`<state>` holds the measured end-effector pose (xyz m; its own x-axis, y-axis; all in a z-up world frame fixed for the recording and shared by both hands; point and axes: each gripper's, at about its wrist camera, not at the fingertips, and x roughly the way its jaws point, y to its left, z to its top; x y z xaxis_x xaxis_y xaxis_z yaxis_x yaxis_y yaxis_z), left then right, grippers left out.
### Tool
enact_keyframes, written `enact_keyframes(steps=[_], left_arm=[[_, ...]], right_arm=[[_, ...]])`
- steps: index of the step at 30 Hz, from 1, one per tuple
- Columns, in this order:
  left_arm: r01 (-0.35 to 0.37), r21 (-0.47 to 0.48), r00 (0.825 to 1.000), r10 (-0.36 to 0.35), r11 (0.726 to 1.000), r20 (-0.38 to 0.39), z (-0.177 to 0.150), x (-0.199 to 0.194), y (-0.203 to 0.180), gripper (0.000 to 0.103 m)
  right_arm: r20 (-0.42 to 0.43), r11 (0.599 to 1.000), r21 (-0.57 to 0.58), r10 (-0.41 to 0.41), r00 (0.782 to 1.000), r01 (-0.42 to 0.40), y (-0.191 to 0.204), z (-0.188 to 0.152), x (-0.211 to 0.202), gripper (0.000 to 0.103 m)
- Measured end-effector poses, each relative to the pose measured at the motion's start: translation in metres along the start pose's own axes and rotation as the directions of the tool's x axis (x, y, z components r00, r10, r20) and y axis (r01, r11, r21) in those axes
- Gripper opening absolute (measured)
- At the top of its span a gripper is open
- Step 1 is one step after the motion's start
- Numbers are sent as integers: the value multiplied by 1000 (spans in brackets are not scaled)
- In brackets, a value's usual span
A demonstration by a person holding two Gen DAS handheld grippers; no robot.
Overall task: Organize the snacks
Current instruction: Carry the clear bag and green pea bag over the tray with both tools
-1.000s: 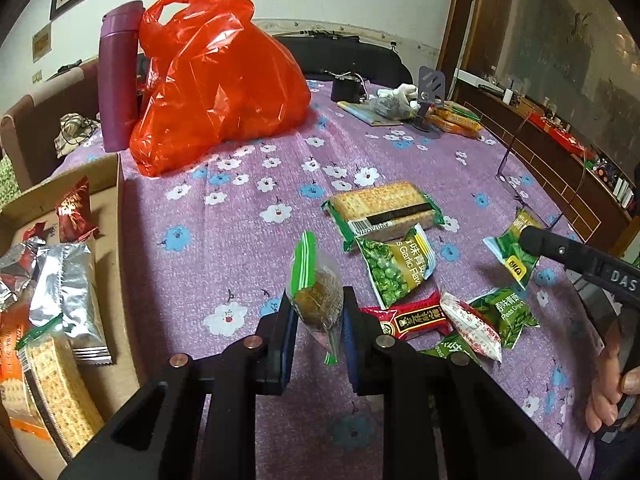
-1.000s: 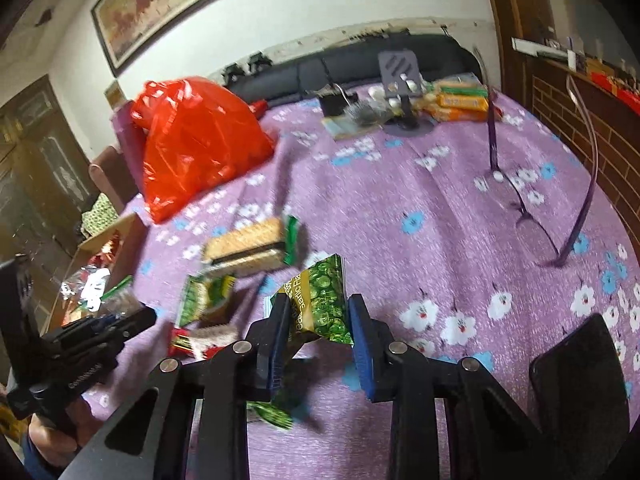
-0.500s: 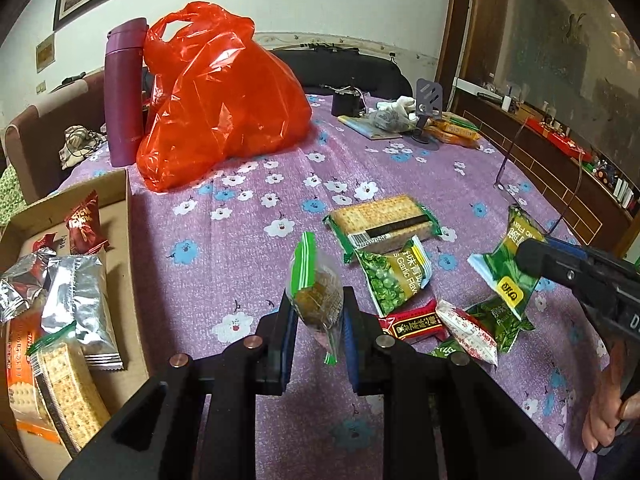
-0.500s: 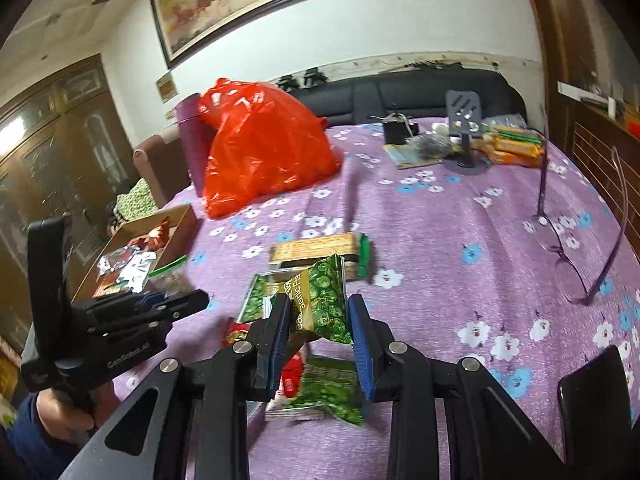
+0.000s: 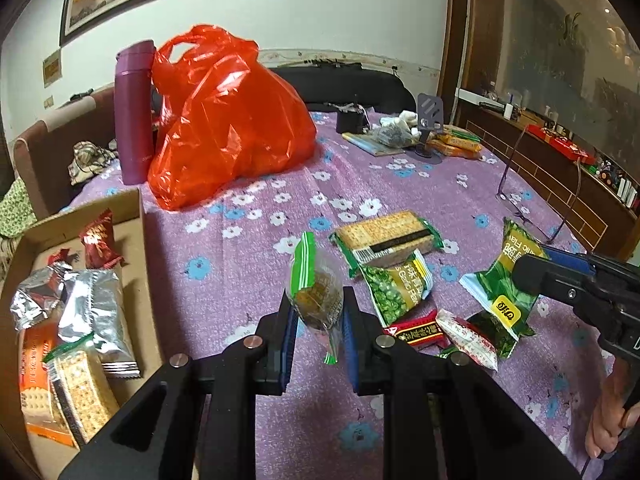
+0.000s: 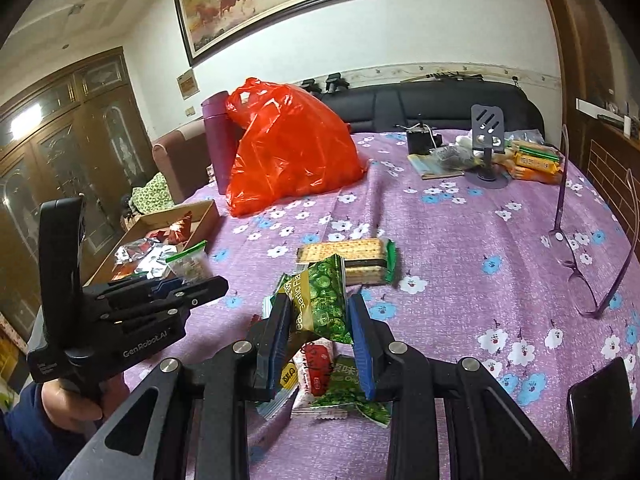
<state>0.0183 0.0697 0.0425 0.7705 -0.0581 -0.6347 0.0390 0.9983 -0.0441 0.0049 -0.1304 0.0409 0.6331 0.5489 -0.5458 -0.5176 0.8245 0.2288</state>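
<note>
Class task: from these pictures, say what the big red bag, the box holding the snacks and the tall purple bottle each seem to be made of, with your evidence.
Red bag: thin glossy plastic film, probably; translucent, crinkled, with bright highlights.
Box: brown cardboard, matte, with a raw cut edge.
Purple bottle: smooth satin shell, coated metal or plastic; the look leaves it open.

Both cameras ride low behind their own grippers, looking forward and slightly down across the bench (image 5: 248,240) toward the far wall. The left view sits near the cardboard box (image 5: 132,216); the right looks from further right. Both share the red bag (image 5: 228,120) and the scattered snack pile (image 6: 332,376).
</note>
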Motion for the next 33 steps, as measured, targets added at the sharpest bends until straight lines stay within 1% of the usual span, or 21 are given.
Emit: enact_keyframes(steps=[4, 9, 16, 18, 22, 26, 31, 33], left_arm=[[-18, 9, 999, 18, 1000, 28, 0, -5, -1, 20], [-18, 7, 998, 18, 1000, 56, 1, -13, 0, 20], [12, -43, 998, -9, 999, 67, -2, -31, 12, 20], [10, -56, 997, -6, 998, 76, -2, -38, 18, 20], [-8, -88, 995, 17, 996, 103, -3, -57, 39, 20], [-44, -141, 992, 61, 989, 114, -10, -73, 70, 20], [-112, -212, 987, 133, 971, 89, -30, -86, 116, 20], [-133, -251, 986, 154, 959, 66, -40, -88, 136, 20]], right_arm=[[1, 1000, 16, 2, 1000, -2, -2, 0, 0, 32], [-2, 998, 63, 19, 1000, -19, -4, 3, -3, 32], [-7, 997, 66, 46, 999, -46, 16, 2, -10, 32], [-16, 997, 61, 57, 998, -56, 23, 1, -9, 32], [-40, 994, 54, 99, 994, -97, 43, 2, -4, 32], [-59, 988, 36, 154, 986, -152, 68, 6, 2, 32], [-96, 976, 1, 216, 972, -217, 110, 10, 17, 33], [-121, 968, 2, 247, 961, -249, 128, 13, 29, 33]])
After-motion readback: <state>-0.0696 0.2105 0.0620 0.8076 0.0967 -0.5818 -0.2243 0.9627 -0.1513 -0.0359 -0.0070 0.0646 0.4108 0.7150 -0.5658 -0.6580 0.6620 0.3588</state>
